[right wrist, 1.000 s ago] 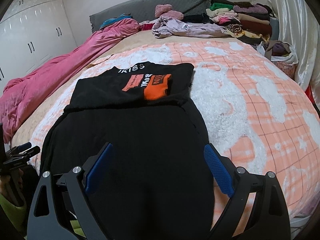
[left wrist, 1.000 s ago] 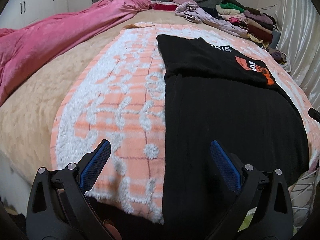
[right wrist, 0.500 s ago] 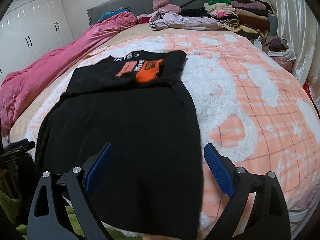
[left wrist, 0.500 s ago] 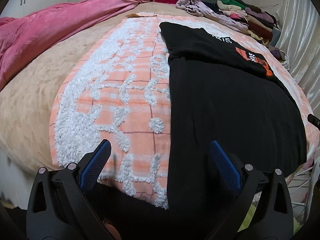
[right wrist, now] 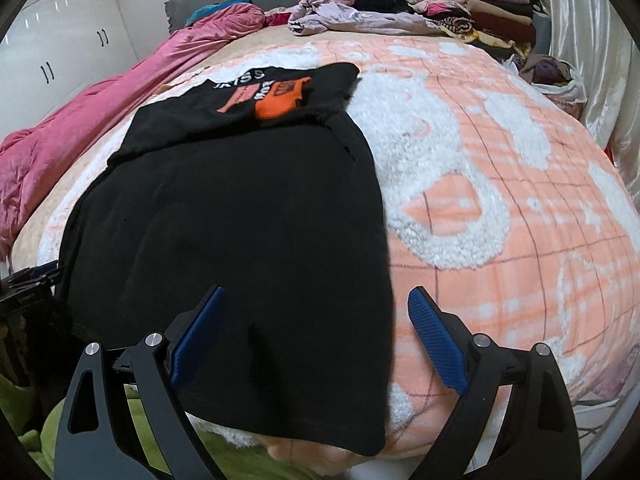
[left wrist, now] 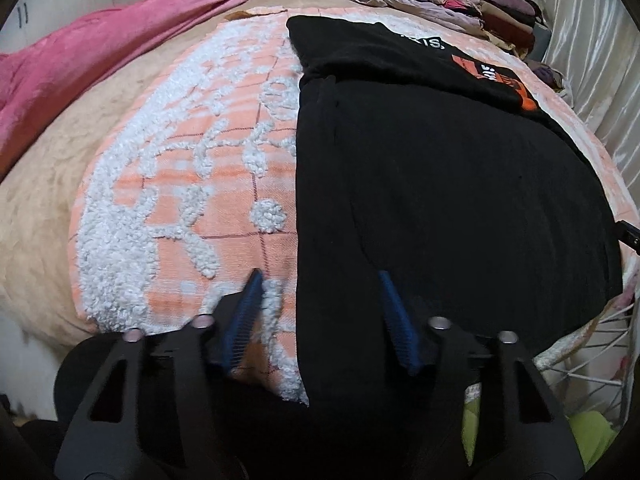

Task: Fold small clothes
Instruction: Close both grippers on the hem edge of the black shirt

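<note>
A black shirt [left wrist: 440, 184] with an orange and white print lies flat on the orange and white blanket [left wrist: 192, 168], its top part folded down over the body. Its hem hangs over the near bed edge. My left gripper [left wrist: 318, 280] is open, its fingers straddling the shirt's left edge near the hem. In the right wrist view the same shirt [right wrist: 248, 216] fills the middle. My right gripper [right wrist: 316, 300] is open, straddling the shirt's right edge close to the hem. Neither gripper holds the cloth.
A pink quilt [left wrist: 100, 52] lies along the left of the bed. Piles of folded and loose clothes [right wrist: 472, 12] sit by the grey headboard. A bag of clothes [right wrist: 556, 76] is at the far right. A white curtain [left wrist: 592, 40] hangs on the right. White cupboards [right wrist: 60, 52] stand at left.
Both grippers have come down and forward to the shirt's hem corners. The left gripper's fingers have narrowed from wide open. The right gripper's opening is unchanged.
</note>
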### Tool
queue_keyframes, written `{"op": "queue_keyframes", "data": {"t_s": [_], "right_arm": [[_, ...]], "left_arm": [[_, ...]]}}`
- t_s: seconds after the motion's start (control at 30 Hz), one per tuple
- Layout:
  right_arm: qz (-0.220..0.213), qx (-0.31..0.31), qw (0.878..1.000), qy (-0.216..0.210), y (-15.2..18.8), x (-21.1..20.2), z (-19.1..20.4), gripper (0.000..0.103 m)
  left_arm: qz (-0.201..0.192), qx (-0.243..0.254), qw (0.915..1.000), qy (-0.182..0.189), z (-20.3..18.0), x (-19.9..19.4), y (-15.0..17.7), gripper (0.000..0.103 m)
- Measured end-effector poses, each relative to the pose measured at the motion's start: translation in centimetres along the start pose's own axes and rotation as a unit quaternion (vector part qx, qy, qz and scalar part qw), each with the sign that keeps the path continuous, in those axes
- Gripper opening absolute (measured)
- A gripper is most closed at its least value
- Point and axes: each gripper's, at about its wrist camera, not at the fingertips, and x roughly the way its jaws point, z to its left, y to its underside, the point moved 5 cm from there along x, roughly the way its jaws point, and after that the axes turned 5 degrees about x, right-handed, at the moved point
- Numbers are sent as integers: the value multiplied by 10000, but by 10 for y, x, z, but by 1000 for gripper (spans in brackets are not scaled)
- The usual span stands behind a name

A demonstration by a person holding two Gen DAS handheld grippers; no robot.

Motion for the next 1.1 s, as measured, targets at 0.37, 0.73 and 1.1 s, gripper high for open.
{"op": "queue_keyframes", "data": {"t_s": [0.37, 0.73, 1.1], "right_arm": [[316, -169, 9991, 240, 13, 16, -10, 86], [329, -215, 9992, -27, 18, 5, -14, 42], [215, -251, 9993, -155, 15, -6, -26, 8]], "left_arm": [[-124, -71, 9998, 158, 14, -12, 2, 3], [-17, -216, 9992, 332, 16, -8, 5, 14], [-42, -41, 9993, 356, 13, -13, 4, 4]]}}
